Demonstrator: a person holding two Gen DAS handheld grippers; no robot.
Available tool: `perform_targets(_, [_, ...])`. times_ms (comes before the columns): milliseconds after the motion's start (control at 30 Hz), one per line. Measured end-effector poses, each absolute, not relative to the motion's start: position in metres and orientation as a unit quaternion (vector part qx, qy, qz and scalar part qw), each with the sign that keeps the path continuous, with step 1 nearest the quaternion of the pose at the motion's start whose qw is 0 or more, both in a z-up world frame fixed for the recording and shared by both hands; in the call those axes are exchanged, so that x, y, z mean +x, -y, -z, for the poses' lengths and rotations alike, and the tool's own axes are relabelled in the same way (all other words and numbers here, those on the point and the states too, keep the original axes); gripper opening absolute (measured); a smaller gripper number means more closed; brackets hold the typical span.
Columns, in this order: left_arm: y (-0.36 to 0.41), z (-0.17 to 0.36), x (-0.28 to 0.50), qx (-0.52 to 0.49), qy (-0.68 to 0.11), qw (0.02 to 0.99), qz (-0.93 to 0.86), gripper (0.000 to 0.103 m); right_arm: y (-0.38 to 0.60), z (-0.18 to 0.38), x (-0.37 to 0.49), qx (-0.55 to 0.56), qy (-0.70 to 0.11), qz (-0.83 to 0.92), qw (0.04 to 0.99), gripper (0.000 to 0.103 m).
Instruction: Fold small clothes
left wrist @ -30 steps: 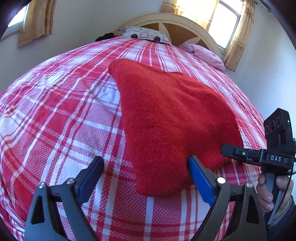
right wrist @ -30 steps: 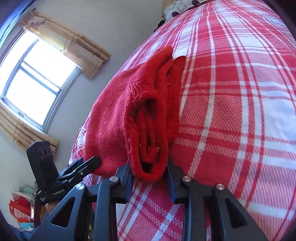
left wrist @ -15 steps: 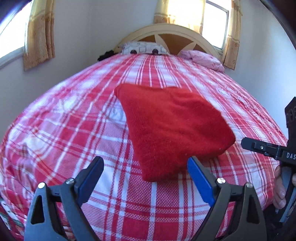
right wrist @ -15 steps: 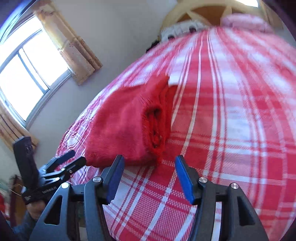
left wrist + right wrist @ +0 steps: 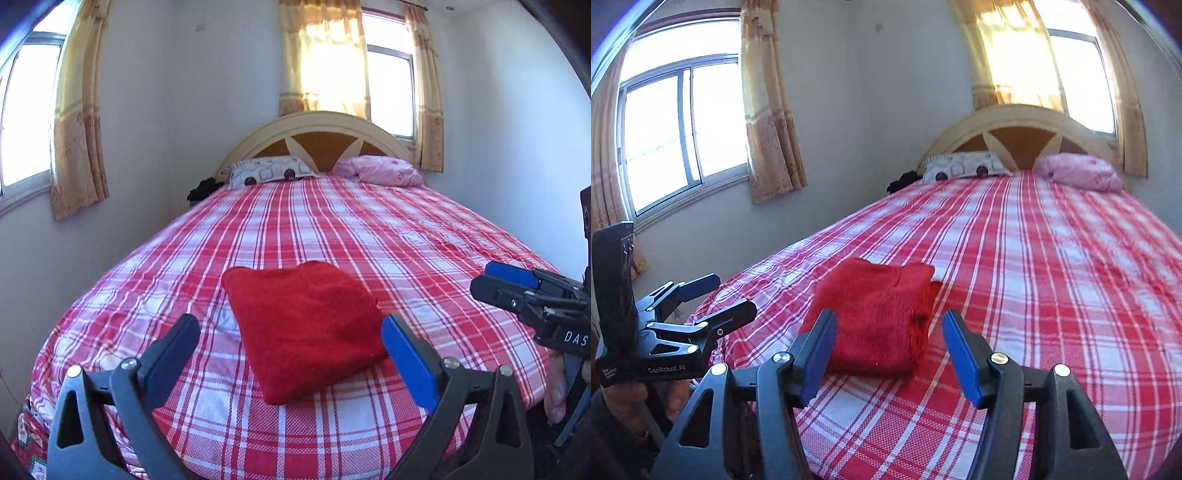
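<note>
A red knitted garment (image 5: 303,328) lies folded into a thick rectangle near the foot of the red-and-white checked bed (image 5: 332,229). In the right wrist view, the folded layers of the garment (image 5: 879,317) show along its right edge. My left gripper (image 5: 290,328) hovers above and short of it, its jaws wide and opening, with nothing touching the pads. My right gripper (image 5: 889,325) is also raised clear, its jaws opening and empty. Each gripper shows in the other's view: the right gripper (image 5: 495,280) at the right edge, the left gripper (image 5: 724,297) at the left.
A patterned pillow (image 5: 269,170) and a pink pillow (image 5: 384,170) lie against the arched headboard (image 5: 317,129). A dark item (image 5: 201,188) sits by the bed's far left corner. A wall with curtained windows (image 5: 683,136) runs along the left side.
The right gripper let go of the garment's folded edge and opened. Both grippers rose and drew back, and the garment now lies flat on the bed.
</note>
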State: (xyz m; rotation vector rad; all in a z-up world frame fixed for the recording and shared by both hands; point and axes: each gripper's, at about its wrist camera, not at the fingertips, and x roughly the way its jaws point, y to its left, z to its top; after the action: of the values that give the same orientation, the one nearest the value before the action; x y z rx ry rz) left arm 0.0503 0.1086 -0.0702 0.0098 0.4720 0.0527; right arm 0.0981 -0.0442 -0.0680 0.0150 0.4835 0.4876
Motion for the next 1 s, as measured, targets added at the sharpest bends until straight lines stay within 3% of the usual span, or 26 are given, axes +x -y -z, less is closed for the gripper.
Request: perform_targets(1000, [-0.101, 0.063, 0.041, -0.002, -0.225, 0.974, -0.032, 0.103, 0.044, 0.052, 0.063, -0.006, -0.212, -0.233, 0.949, 0.062])
